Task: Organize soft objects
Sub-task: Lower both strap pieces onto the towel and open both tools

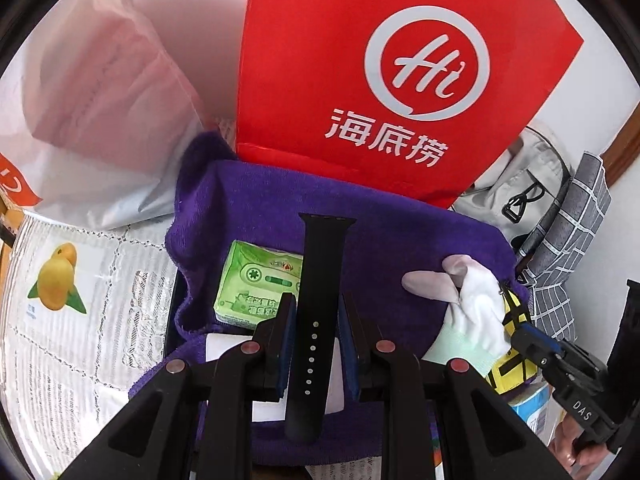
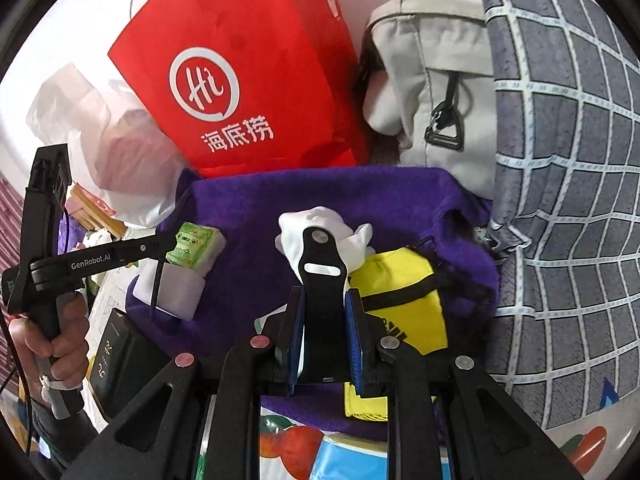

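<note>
My left gripper is shut on a long black watch strap with a row of holes, held lengthwise over a purple towel. My right gripper is shut on the shorter black strap half, the one with a pin and a slot. Just past that half lies a white glove, beside a yellow pouch. A green tissue pack rests on the towel at the left. A hand grips the left gripper's handle.
A red paper bag stands behind the towel, with a white plastic bag to its left. A grey fabric bag and a grey checked cloth crowd the right. A lace table cover with a fruit print lies at the left.
</note>
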### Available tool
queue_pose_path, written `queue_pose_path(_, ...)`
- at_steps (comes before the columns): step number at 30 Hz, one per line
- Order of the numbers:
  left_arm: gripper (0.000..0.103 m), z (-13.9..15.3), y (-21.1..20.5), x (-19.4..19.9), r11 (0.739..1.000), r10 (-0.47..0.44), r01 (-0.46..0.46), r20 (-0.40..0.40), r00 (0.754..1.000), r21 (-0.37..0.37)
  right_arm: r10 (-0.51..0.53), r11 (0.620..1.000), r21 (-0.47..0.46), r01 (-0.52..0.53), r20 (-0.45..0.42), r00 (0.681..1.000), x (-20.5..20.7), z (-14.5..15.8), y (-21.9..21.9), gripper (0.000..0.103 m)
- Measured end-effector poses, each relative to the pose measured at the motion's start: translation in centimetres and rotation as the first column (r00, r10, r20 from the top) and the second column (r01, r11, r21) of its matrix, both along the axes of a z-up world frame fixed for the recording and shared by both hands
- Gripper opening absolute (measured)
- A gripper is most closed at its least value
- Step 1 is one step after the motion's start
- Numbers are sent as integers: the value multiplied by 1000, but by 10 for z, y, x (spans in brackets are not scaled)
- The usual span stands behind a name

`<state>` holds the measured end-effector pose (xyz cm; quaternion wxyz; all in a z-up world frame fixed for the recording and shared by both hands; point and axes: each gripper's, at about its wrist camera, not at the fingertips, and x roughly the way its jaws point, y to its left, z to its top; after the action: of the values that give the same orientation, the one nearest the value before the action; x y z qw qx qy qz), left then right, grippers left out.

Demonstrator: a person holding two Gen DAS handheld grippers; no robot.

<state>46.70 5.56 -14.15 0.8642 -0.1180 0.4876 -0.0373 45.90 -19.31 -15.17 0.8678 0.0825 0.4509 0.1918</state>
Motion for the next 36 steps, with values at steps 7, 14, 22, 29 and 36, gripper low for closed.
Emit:
queue_pose_path(7,21,-4,5,1,1000,6,-6,-12,1000,-13,-6,1000,-1,6,-9,1000,4,-8,5,21)
queue_pose_path(14,21,-9,2,4,1000,8,-8,-22,1000,-29,-12,1000,-22,12,-14,1000,7,-12,7,23)
queue_pose_path(22,21,-4,9,3,999,20,-21,-27,999,-38,-5,1000,-19,5,10,1000,5,-7,5,34)
queue_pose_path(29,26,5,15,-2,998,30,-31,-16,999,-51,-21,1000,19,20,27,999,0,5,-3,47)
queue_pose_path(36,32,31,17,-15,999,36,-35,41,998,-13,-63,998,12,63,101,993,-16,27,-5,59)
